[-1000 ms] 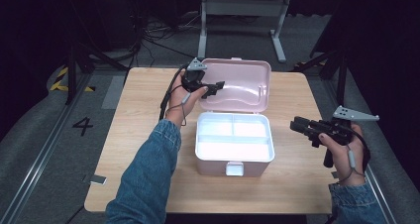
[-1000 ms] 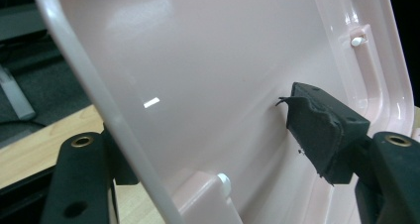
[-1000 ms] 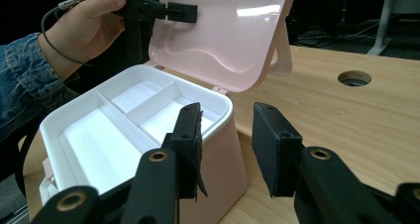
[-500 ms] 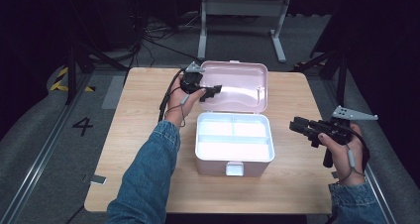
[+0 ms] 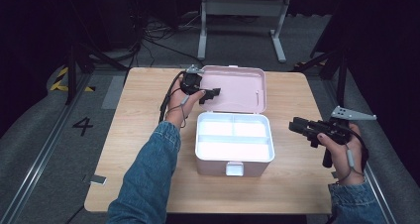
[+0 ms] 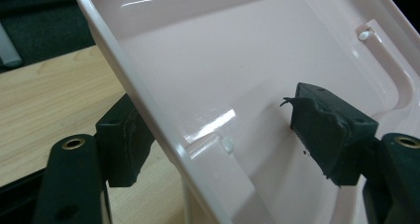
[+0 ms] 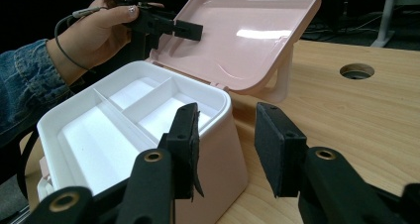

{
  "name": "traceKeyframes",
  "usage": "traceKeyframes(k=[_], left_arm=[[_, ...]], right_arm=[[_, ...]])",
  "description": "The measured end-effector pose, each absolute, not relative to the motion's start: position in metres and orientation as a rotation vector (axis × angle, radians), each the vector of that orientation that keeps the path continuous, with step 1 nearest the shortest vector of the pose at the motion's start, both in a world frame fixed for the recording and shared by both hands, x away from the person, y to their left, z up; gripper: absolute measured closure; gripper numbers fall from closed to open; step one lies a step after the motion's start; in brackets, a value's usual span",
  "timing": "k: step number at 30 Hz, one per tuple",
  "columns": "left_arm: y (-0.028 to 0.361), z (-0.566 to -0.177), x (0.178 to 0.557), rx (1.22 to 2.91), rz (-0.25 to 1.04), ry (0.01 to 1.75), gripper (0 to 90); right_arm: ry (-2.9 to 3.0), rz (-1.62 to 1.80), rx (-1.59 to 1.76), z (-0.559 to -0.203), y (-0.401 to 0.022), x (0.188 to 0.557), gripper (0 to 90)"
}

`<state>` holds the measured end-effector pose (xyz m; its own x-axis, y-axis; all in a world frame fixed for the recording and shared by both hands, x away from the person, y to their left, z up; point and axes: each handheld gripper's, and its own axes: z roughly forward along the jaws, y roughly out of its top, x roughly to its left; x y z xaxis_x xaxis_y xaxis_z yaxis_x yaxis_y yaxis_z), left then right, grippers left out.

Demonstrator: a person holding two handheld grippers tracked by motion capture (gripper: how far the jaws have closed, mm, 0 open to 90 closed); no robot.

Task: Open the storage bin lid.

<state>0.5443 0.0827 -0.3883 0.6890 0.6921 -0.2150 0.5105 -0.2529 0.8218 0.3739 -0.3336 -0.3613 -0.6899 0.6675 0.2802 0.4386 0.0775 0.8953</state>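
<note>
A pink box stands open mid-table with a white divided tray inside, its compartments bare. Its lid leans back from the far edge. My left gripper is open at the lid's left rim. In the left gripper view the gripper straddles that rim, one jaw outside and one inside. My right gripper hovers open and holds nothing, just right of the box. The right gripper view has the right gripper near the box's corner, with the left gripper at the lid.
The wooden table has bare room left, right and in front of the box. A round hole sits in the tabletop beyond the lid. A metal stand is on the floor behind the table.
The left gripper has slid a little nearer along the lid's left rim, and the lid looks tipped up slightly. The right gripper has hardly moved.
</note>
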Motion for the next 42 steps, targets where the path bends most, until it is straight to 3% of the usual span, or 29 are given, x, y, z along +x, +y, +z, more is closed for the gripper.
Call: traceKeyframes(k=[24,33,42], left_arm=[[0.083,-0.393,0.546,1.959,0.178,1.090,26.8],[0.090,-0.396,0.549,1.926,0.115,1.270,32.3],[0.101,-0.384,0.541,1.986,0.292,1.206,32.5]], right_arm=[[2.132,1.674,1.134,-0.361,-0.333,0.373,61.1],[2.122,1.684,1.138,-0.360,-0.333,0.372,60.5],[2.108,1.693,1.155,-0.360,-0.336,0.373,59.8]])
